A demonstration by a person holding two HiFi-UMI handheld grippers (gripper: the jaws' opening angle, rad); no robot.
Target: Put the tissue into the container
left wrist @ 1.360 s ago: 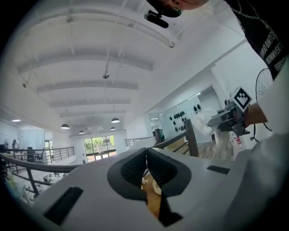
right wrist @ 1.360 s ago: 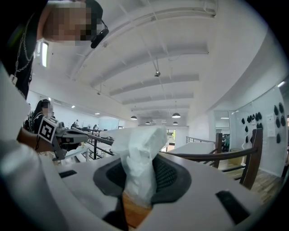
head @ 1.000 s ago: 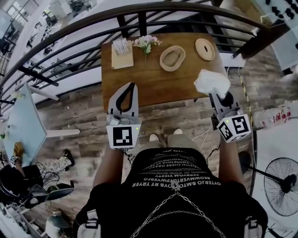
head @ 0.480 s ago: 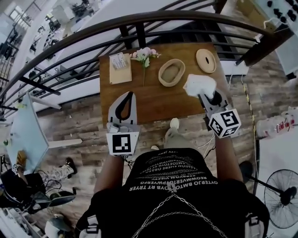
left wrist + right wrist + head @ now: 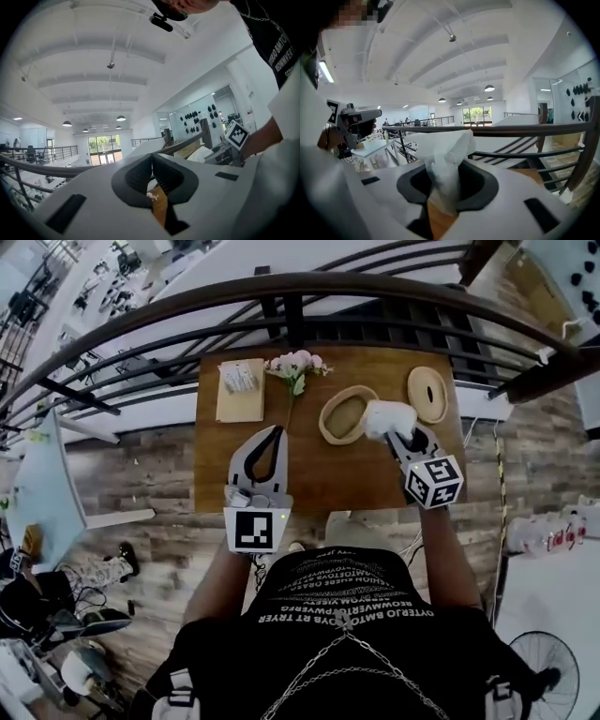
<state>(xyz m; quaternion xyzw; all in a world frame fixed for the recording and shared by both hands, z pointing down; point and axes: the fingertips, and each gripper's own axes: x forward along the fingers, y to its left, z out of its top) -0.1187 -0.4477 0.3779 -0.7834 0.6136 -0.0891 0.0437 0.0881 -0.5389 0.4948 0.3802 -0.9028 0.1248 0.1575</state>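
A crumpled white tissue hangs just off the right rim of the oval wooden container on the table. My right gripper is shut on it. In the right gripper view the tissue bulges up from between the right gripper's jaws. My left gripper hovers over the table's middle, left of the container, with its tips touching and nothing held. In its own view the left gripper shows closed tips. The container's inside is bare wood.
The wooden table also bears a flat oval lid at the far right, a pink flower sprig and a tissue pack at the far left. A dark curved railing runs behind the table.
Both grippers moved forward over the table. The right one carried the tissue left and down, from the table's right edge to the container's rim.
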